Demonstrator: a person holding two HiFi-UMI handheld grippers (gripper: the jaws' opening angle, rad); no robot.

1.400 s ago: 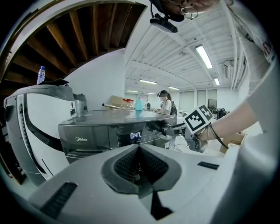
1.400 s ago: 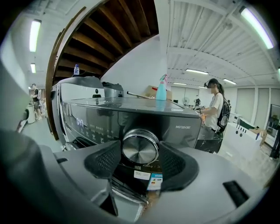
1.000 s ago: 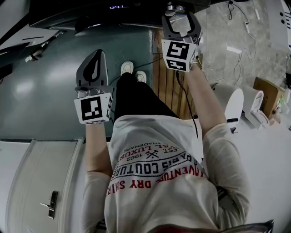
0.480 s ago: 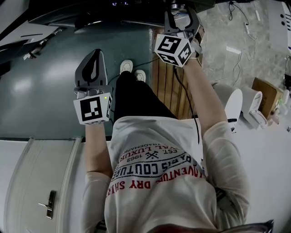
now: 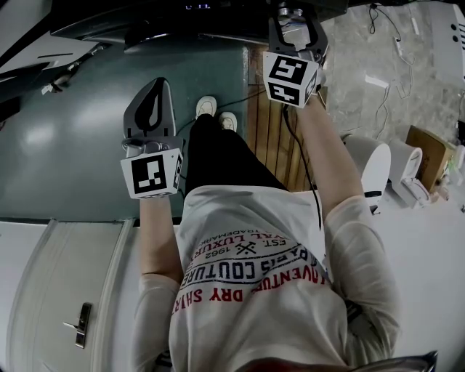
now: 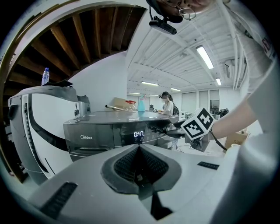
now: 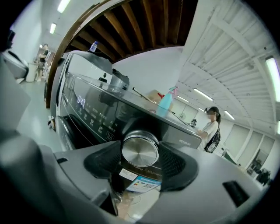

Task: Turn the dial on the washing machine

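The round silver dial (image 7: 140,149) sits on the dark front panel of the washing machine (image 6: 96,131). My right gripper (image 7: 141,155) reaches it at the top of the head view (image 5: 293,16). Its jaws have just been closing with the dial between them, and both pads now rest against the dial's rim. The panel's lit display (image 6: 138,134) glows left of the dial. My left gripper (image 5: 155,84) hangs lower left over the green floor, away from the machine, shut with nothing in it (image 6: 139,146).
A blue spray bottle (image 7: 166,101) and other clutter stand on the machine's top. A wooden slatted strip (image 5: 269,123) runs below the dial. White fixtures (image 5: 374,163) and a cardboard box (image 5: 429,149) lie right. A white door (image 5: 73,290) is lower left. A person (image 7: 210,127) stands far off.
My right gripper's marker cube has shifted slightly up at the dial, tilting and settling back. My left gripper has stayed where it was.
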